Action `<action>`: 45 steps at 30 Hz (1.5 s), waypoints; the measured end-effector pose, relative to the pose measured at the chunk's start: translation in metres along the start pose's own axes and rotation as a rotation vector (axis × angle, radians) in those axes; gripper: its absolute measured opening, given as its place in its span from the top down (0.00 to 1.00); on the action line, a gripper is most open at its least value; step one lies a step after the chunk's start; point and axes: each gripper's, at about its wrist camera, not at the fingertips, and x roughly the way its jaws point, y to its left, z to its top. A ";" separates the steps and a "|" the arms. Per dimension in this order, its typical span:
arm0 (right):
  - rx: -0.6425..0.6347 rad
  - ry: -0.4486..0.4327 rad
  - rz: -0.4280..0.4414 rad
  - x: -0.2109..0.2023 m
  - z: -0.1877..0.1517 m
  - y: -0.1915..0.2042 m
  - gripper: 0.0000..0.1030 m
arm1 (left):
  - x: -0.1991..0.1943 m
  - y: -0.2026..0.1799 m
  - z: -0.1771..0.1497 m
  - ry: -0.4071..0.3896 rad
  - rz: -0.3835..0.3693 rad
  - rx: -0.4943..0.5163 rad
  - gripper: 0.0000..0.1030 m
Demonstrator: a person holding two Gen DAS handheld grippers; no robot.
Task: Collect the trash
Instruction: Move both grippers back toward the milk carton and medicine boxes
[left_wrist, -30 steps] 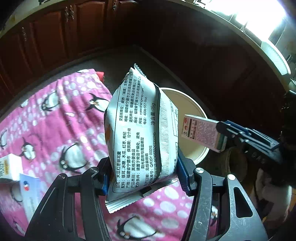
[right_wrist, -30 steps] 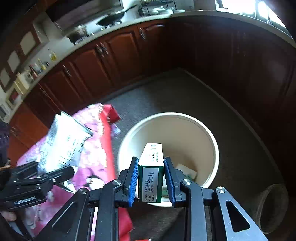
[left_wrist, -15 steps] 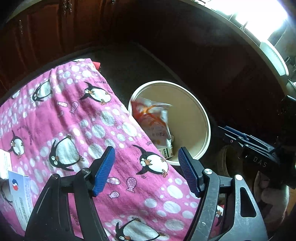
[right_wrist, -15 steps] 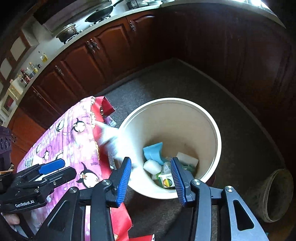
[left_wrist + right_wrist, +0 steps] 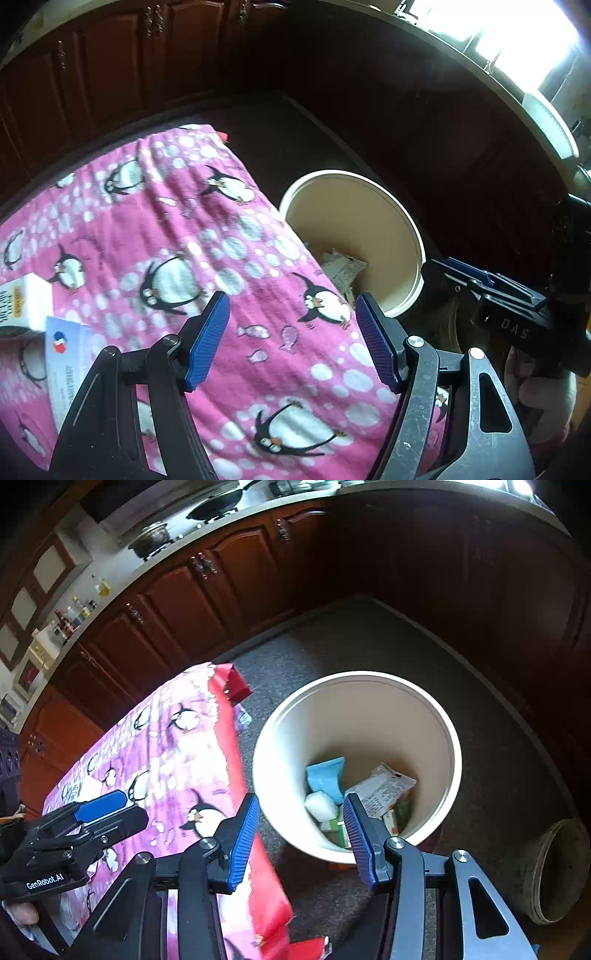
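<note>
Both the crinkly foil snack bag (image 5: 384,790) and carton dropped into the cream round bin (image 5: 452,738), fingers apart and empty; light flat cardboard boxes (image 5: 62,354) next, pinch across the edges.
</note>
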 end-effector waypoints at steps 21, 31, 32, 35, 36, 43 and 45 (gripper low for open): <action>-0.165 0.066 0.135 0.013 -0.027 0.109 0.48 | -0.084 0.091 -0.046 -0.074 0.153 -0.152 0.32; -0.232 0.100 0.177 0.020 -0.038 0.144 0.46 | -0.111 0.206 -0.065 -0.087 0.300 -0.313 0.32; -0.232 0.103 0.180 0.021 -0.039 0.145 0.45 | -0.115 0.221 -0.062 -0.097 0.319 -0.343 0.32; -0.231 0.115 0.181 0.024 -0.041 0.148 0.45 | -0.120 0.256 -0.053 -0.124 0.363 -0.427 0.32; -0.232 0.118 0.182 0.024 -0.041 0.149 0.45 | -0.119 0.268 -0.048 -0.125 0.381 -0.459 0.32; -0.255 0.138 0.190 0.021 -0.047 0.161 0.45 | -0.083 0.306 -0.013 -0.062 0.487 -0.472 0.32; -0.268 0.142 0.195 0.019 -0.048 0.167 0.45 | -0.067 0.308 -0.011 -0.014 0.496 -0.449 0.32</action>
